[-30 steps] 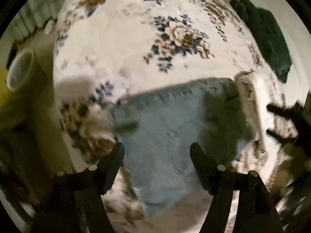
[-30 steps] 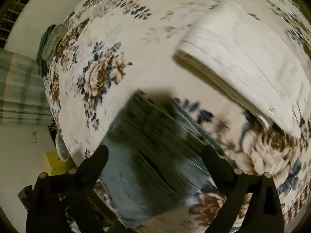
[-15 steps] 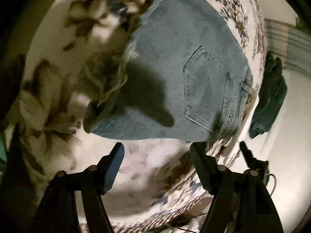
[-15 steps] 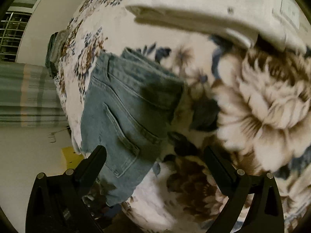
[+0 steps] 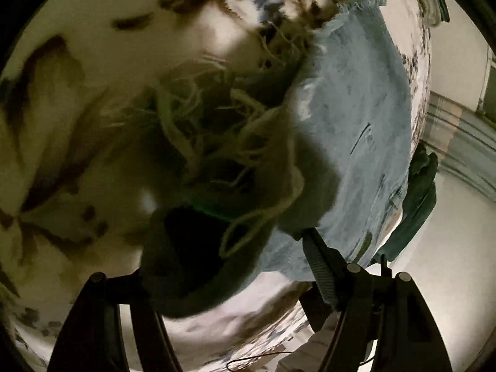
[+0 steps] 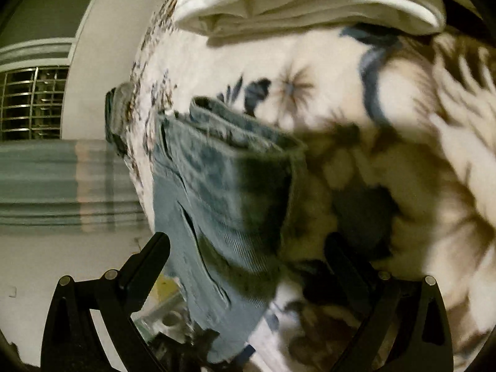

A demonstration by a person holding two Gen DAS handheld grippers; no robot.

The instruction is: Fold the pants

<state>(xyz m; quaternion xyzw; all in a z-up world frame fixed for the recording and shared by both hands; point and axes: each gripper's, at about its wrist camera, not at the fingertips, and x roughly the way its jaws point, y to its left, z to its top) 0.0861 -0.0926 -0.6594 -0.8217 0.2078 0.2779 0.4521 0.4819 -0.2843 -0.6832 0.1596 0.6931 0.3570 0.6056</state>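
Light blue denim pants [image 5: 356,142] lie folded on a floral bedspread [image 5: 77,124]. In the left wrist view their frayed hem [image 5: 217,130] fills the middle, very close. My left gripper [image 5: 229,257] is open, its fingers [image 5: 322,260] wide apart on either side of the hem's rolled edge. In the right wrist view the pants [image 6: 223,186] lie left of centre, waistband corner up. My right gripper [image 6: 248,248] is open, low over the pants' edge, with the denim between its fingers [image 6: 152,251].
A folded white garment [image 6: 310,3] lies on the bedspread [image 6: 403,142] beyond the pants. A dark green garment [image 5: 418,204] hangs at the bed's far edge. A striped curtain [image 6: 62,179], a barred window [image 6: 31,102] and a pale wall lie past the bed.
Both grippers have dropped close to the pants. The left one has closed in on the frayed hem, the right one on the waistband side. Both stay open.
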